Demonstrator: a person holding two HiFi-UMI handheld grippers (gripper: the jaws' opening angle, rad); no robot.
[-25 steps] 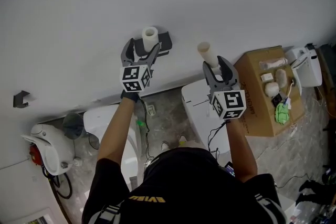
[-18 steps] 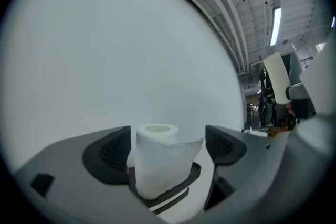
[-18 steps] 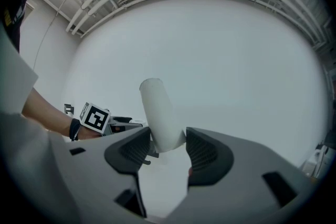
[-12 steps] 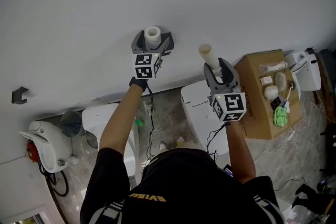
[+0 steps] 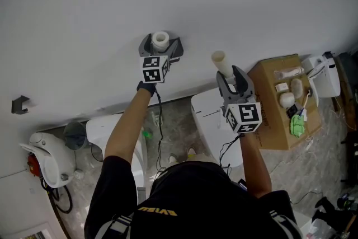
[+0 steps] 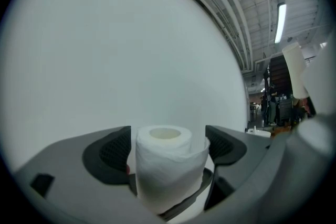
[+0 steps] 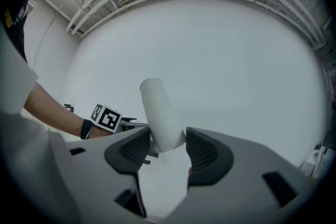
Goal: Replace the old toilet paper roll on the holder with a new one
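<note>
My left gripper (image 5: 161, 43): pinching the toilet paper roll (image 5: 160, 38), upright against the wall (image 5: 84, 14), at my 12 o'clock. My right gripper (image 5: 231, 76): clamped on the bare cardboard tube (image 5: 222, 62), at the roll's 3 o'clock.

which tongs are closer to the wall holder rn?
Left. The left tongs are right at the holder, gripping the new roll. The right tongs sit off to its right, apart from it, clamped on the empty core.

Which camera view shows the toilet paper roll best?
Left gripper view: the toilet paper roll sits close up between its jaws. Head view shows it small, from above; right gripper view doesn't show it.
</note>
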